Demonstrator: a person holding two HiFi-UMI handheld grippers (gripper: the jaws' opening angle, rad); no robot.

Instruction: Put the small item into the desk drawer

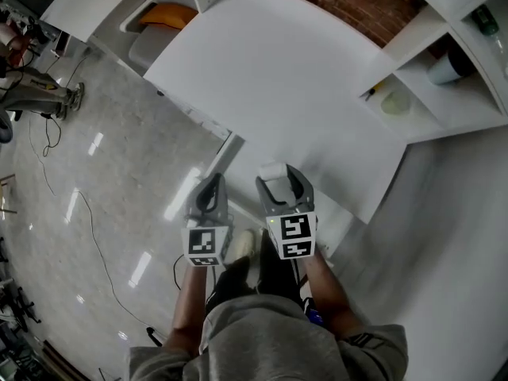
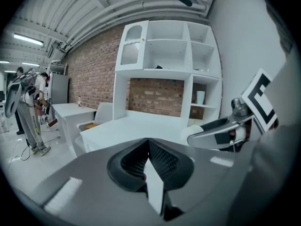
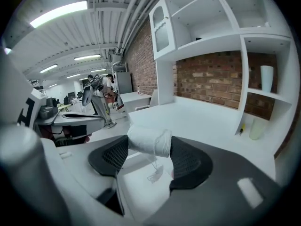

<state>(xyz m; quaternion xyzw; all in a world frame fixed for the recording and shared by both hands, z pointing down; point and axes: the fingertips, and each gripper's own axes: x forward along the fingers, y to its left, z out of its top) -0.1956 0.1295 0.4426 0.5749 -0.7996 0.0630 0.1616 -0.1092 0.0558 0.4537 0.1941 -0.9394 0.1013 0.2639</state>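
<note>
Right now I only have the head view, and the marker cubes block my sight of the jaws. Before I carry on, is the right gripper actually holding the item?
Observer: Yes. In the right gripper view, the right gripper has its jaws clamped on a white roll, one pad against each end.
Operator: Is anything hanging off it?
Observer: A thin loose thread dangles below the roll, between the jaws.
Operator: And the left gripper?
Observer: In its own view, the left gripper has its jaws together with nothing between them.
</note>
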